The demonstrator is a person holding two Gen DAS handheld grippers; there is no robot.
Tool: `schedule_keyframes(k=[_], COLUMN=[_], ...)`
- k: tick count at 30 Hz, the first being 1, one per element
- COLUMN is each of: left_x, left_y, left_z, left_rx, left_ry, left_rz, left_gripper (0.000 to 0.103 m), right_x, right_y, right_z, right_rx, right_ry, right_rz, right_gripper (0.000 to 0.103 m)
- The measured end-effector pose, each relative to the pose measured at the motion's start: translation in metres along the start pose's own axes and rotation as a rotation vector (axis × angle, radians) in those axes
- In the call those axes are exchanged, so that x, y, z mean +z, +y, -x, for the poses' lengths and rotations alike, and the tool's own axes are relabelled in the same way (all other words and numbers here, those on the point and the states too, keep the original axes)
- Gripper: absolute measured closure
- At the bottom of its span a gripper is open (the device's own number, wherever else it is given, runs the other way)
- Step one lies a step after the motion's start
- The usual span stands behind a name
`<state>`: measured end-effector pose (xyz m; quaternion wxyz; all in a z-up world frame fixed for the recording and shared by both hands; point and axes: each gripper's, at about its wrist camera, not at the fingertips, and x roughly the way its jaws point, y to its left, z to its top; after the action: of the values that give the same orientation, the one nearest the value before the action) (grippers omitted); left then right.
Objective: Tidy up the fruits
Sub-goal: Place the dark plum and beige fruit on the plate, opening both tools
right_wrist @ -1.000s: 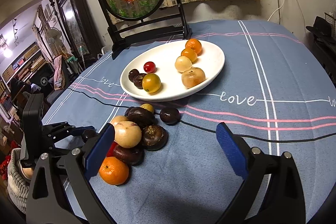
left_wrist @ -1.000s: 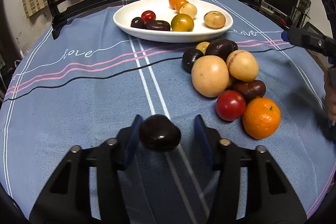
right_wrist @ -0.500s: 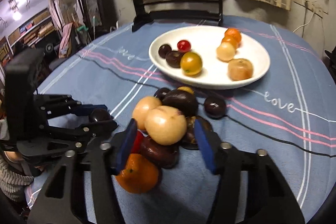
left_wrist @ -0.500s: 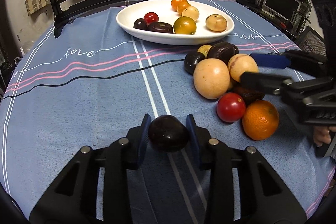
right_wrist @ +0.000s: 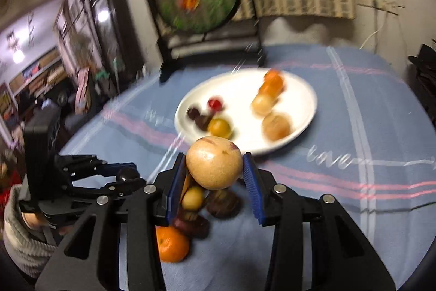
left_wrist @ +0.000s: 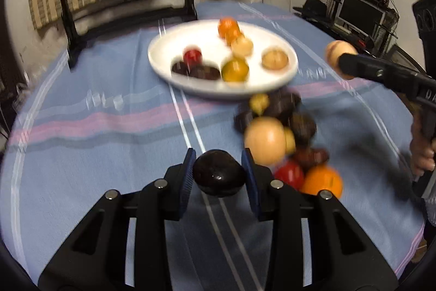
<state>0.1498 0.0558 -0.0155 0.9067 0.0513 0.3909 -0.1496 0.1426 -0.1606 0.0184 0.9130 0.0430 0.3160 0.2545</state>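
White plate: on blue-clothed worktop; carrying two orange, two tan, one red, one yellow-green, two dark fruits.
Loose fruit pile: on cloth just beside plate's near rim.
Left claw: clamped on dark plum, short of plate.
Right claw: closing, pads pressing tan fruit, lifted over pile.

Dark plum, tan fruit, both gripped aloft

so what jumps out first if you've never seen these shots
Each gripper holds a fruit above the blue tablecloth: the left gripper clamps a dark plum, and the right gripper, jaws closing, pinches a tan round fruit. Beyond them sits a white plate of fruit, with a loose pile in front.
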Motion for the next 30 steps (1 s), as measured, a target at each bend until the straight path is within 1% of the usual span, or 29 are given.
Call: schedule_keyframes(k=[3, 5, 7, 9, 13, 16, 20, 21, 22, 23, 24, 25, 27, 29, 30], left_x=[0.036, 0.064, 0.085, 0.101, 0.122, 0.135, 0.142, 0.142, 0.141, 0.139, 0.136, 0.133, 0.132, 0.131, 0.129], left_y=[0.007, 0.014, 0.022, 0.027, 0.039, 0.050, 0.062, 0.067, 0.069, 0.073, 0.075, 0.077, 0.079, 0.077, 0.074], left_z=[0.001, -0.005, -0.016, -0.032, -0.066, -0.094, -0.126, -0.134, -0.138, -0.141, -0.142, -0.142, -0.136, -0.121, -0.111], left_rx=[0.006, 0.019, 0.027, 0.030, 0.044, 0.037, 0.033, 0.034, 0.030, 0.014, -0.004, -0.011, 0.008, 0.002, -0.001], left_ry=[-0.038, -0.065, -0.075, -0.068, -0.048, -0.024, 0.005, 0.016, 0.020, 0.021, 0.018, 0.018, 0.006, -0.020, -0.030], left_rz=[0.024, 0.049, 0.080, 0.097, 0.122, 0.152, 0.184, 0.206, 0.221, 0.242, 0.260, 0.274, 0.279, 0.282, 0.274], left_gripper=[0.068, 0.068, 0.068, 0.068, 0.068, 0.068, 0.068, 0.067, 0.067, 0.066, 0.056, 0.040, 0.038, 0.038, 0.036], right_x=[0.031, 0.047, 0.055, 0.057, 0.055, 0.057, 0.057, 0.057, 0.057, 0.057, 0.057, 0.058, 0.063, 0.068, 0.070], right_y=[-0.014, -0.022, -0.028, -0.031, -0.030, -0.028, -0.028, -0.030, -0.032, -0.033, -0.032, -0.032, -0.030, -0.030, -0.029], right_z=[0.009, 0.006, -0.003, -0.018, -0.059, -0.082, -0.102, -0.105, -0.110, -0.112, -0.110, -0.107, -0.094, -0.075, -0.064], right_rx=[-0.029, -0.036, -0.036, -0.028, -0.005, 0.002, -0.004, -0.006, -0.015, -0.020, -0.042, -0.053, -0.047, -0.034, -0.020], right_ry=[-0.056, -0.074, -0.077, -0.062, 0.006, 0.045, 0.089, 0.098, 0.117, 0.123, 0.106, 0.086, 0.034, -0.025, -0.051], right_rz=[-0.021, -0.039, -0.056, -0.067, -0.055, -0.045, -0.037, -0.040, -0.048, -0.051, -0.050, -0.043, -0.034, -0.054, -0.054], right_gripper=[0.060, 0.060, 0.060, 0.060, 0.060, 0.060, 0.060, 0.058, 0.051, 0.033, 0.027, 0.027, 0.027, 0.027, 0.027])
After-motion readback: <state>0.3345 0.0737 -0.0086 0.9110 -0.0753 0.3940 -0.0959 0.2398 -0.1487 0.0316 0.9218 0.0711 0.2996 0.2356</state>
